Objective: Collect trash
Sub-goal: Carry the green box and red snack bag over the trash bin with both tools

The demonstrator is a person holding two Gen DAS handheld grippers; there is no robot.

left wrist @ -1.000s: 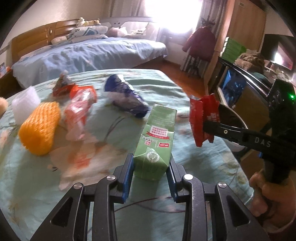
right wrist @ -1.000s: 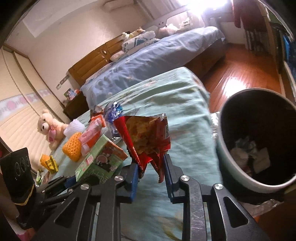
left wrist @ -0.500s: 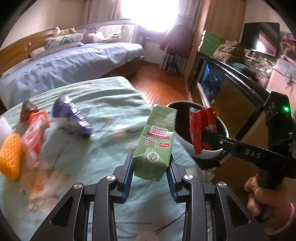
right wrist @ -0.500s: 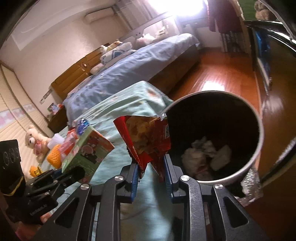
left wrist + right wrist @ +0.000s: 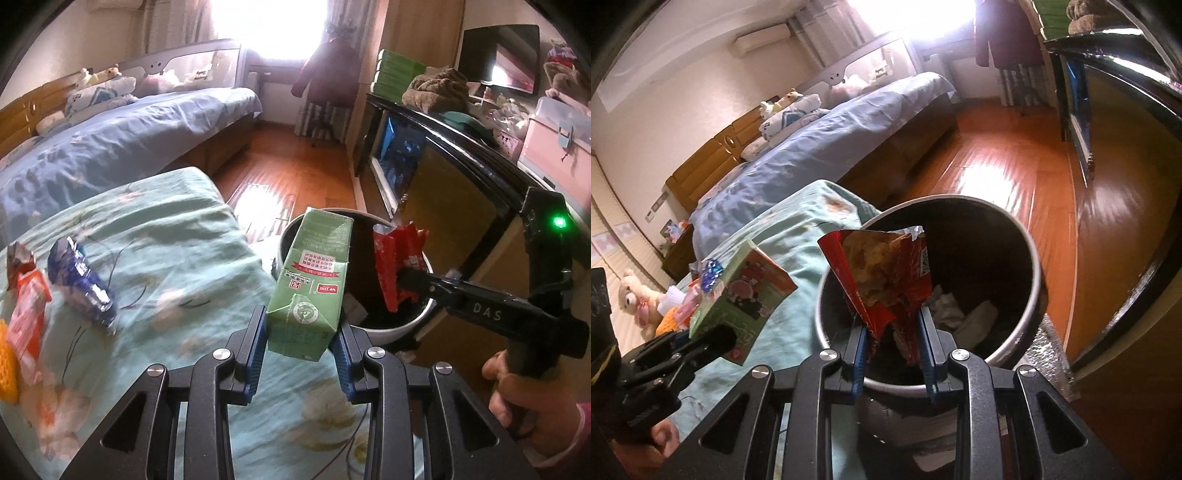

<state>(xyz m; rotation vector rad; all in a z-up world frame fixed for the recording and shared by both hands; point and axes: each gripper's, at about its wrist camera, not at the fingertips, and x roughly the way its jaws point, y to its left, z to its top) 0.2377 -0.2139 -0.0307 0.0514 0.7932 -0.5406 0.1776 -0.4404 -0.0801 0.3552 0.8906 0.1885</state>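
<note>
Left tongs [image 5: 300,345] clamp a green cardboard drink carton [image 5: 312,280] upright just short of the round grey trash bin [image 5: 1032,314], right tongs [image 5: 893,356] grip a torn red foil snack bag [image 5: 886,277] over its rim, blue wrapper [image 5: 79,275] left behind on teal bedspread [image 5: 177,236].

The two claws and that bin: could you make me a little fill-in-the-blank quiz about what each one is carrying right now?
1. The left claw is clamped on a ____ carton.
2. The right claw grips a torn ____ snack wrapper.
3. That wrapper hangs over the open mouth of the ____.
4. A crumpled blue wrapper lies on the ____ bedspread.

Missing words: green; red; trash bin; teal
</note>
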